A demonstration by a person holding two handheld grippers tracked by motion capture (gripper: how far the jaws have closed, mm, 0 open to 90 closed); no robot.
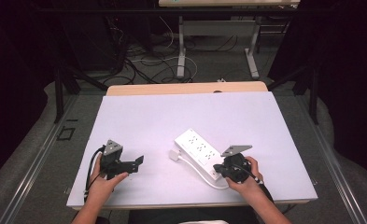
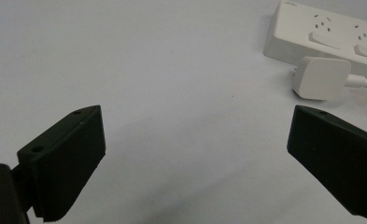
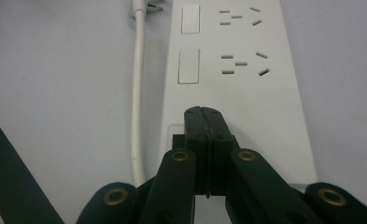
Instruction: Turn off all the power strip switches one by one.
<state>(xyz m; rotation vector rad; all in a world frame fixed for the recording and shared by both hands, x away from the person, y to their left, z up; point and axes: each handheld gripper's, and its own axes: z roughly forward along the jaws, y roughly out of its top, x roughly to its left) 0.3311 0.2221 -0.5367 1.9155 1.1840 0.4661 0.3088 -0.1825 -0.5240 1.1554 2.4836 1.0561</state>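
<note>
While the white power strip (image 1: 199, 148) lies at an angle on the pale surface (image 1: 148, 121), right of centre and toward the near edge, the right hand-held gripper (image 1: 217, 168) sits at its near end. In the right gripper view its two black jaws are pressed flat together with nothing between them, and their tips rest over the strip's top face (image 3: 246, 93), just short of the nearest rocker switch (image 3: 188, 66) (whether the tips actually touch the plastic cannot be told). A white cable (image 3: 137, 93) runs along the strip's side and leads to a white plug (image 1: 173, 155) that lies on the surface just beside the strip's far half.

The left hand-held gripper (image 1: 137, 164) is well apart from the strip, on the left side of the surface near the front edge, held by the person's left hand (image 1: 102, 179). Its jaws stand wide apart and hold nothing; in the left gripper view bare surface lies between them, with the plug (image 2: 322, 77) and a corner of the strip (image 2: 321, 32) farther off at the upper right.
</note>
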